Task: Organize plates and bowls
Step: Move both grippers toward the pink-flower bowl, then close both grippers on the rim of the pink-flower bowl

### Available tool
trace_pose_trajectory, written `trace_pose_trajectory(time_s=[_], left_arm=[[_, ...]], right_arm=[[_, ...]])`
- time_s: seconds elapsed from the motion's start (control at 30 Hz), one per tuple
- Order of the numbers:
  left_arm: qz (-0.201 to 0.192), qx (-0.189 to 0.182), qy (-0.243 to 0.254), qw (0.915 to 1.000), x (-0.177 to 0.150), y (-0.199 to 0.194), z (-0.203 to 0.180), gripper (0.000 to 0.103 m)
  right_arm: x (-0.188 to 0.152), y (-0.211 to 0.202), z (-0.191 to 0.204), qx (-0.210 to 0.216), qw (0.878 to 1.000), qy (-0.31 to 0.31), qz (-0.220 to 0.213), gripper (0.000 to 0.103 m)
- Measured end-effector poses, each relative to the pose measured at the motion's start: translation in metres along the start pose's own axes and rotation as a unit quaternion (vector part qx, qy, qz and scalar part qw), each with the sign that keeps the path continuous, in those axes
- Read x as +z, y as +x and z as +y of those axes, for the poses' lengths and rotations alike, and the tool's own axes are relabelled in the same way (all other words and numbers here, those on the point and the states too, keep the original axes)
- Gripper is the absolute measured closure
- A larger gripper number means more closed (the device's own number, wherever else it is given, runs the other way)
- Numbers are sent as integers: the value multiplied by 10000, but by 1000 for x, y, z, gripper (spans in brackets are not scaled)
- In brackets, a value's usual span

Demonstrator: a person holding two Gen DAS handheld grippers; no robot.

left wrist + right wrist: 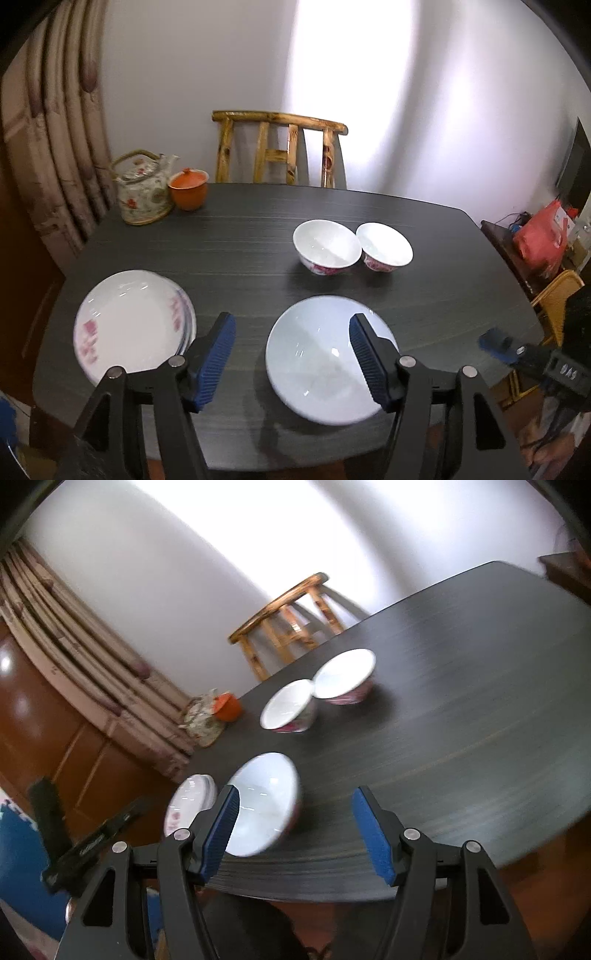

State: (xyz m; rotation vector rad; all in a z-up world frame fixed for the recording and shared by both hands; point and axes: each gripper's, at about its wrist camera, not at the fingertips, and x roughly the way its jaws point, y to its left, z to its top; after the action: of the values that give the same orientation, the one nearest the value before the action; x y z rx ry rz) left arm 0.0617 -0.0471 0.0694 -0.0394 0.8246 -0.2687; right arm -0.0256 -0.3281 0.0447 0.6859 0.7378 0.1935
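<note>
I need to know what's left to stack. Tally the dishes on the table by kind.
Bowls: 3, one large, two small
Plates: at least 2, in one stack
Teapot: 1
Orange lidded cup: 1
Total: at least 7

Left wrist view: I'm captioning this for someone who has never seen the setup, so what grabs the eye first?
The white dishes on the dark table: a large bowl nearest, between the blue pads of the open left tool, and a plate stack to its left. Two small bowls sit touching farther back. A floral teapot and orange cup stand in the far left corner.
</note>
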Motion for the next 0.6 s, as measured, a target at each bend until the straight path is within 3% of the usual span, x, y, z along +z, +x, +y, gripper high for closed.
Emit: trace_pose_trajectory(time_s=[0.07,0.33,0.6], left_arm=[[130,-74,-74,9999,13,15,3,38],[655,-381,-63,9971,71,96,14,38],[1335,-603,-7,9892,94,182,16,37]], right_arm=[[8,18,4,186,9996,19,233,55],[58,101,-10,829,9889,922,818,56],[89,169,-20,594,9798,1457,1236,60]])
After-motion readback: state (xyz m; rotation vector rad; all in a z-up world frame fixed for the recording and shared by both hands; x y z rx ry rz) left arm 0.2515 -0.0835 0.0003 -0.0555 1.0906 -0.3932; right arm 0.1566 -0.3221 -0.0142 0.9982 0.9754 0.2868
